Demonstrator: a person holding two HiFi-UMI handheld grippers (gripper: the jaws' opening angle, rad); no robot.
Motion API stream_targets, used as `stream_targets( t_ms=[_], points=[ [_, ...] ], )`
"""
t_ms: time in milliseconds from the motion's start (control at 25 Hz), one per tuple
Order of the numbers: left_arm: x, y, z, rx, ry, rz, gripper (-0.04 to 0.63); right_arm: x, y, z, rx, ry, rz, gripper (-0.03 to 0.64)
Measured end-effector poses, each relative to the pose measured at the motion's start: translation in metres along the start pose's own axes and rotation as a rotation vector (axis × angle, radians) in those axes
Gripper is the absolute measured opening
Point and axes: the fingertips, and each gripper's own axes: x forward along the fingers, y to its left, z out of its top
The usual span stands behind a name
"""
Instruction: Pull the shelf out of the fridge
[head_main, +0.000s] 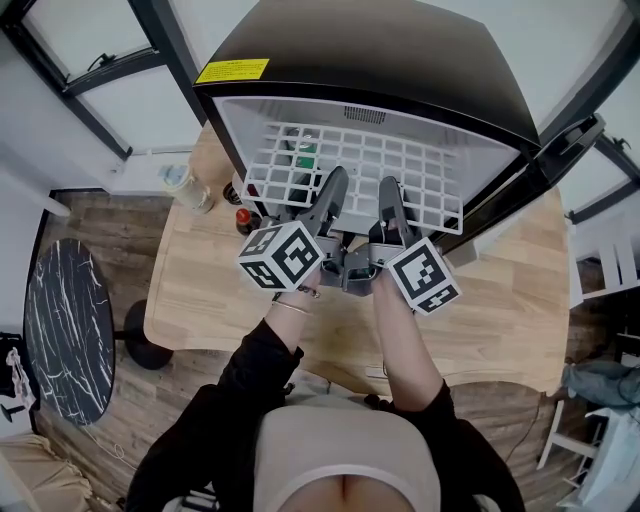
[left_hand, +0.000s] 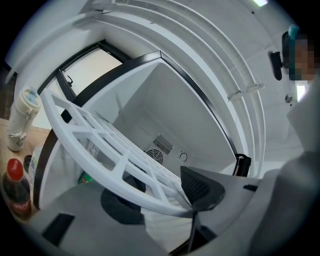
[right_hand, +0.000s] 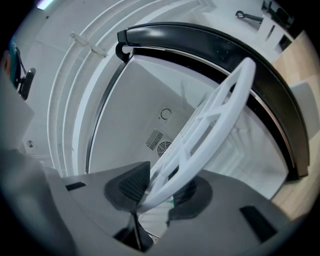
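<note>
A black mini fridge (head_main: 380, 60) stands at the far side of a wooden worktop (head_main: 200, 300) with its door (head_main: 560, 150) swung open to the right. The white grid shelf (head_main: 400, 165) lies inside the fridge cavity, and its near rim reaches the front opening.

Both tools meet that rim side by side near its middle. The left hand-held gripper (head_main: 330, 185) has its jaws standing apart around the rim. In its own view one pad (left_hand: 200, 187) touches the shelf's (left_hand: 100, 145) edge, while the other pad lies under the grid and no clamp on it can be seen. The right hand-held gripper (head_main: 390, 195) is just beside it on the right. Its own view shows the rim (right_hand: 210, 120) running down between the two pads (right_hand: 132, 187), and both pads are closed against it — clamped on the shelf.

A round fan vent (left_hand: 157, 150) shows on the back wall inside the fridge, and something green (head_main: 305, 150) sits below the shelf on the left. A cola bottle (head_main: 243, 218) and a pale bottle (head_main: 190, 190) stand on the worktop left of the fridge. Further left — on the wooden floor — is a round black marble table (head_main: 65, 330).
</note>
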Motion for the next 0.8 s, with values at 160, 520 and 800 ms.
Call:
stream_targets(
  t_ms=[160, 520, 800],
  points=[
    [-0.003, -0.001, -0.001, 0.001, 0.000, 0.006, 0.222, -0.003, 0.000, -0.001, 0.003, 0.002, 0.002, 0.132],
    [-0.010, -0.001, -0.002, -0.017, -0.009, 0.017, 0.212, -0.010, 0.002, -0.003, -0.001, 0.011, 0.003, 0.129],
    [-0.014, -0.003, -0.004, -0.022, -0.001, 0.027, 0.199, -0.014, 0.002, -0.003, 0.013, 0.016, 0.005, 0.124]
  ],
)
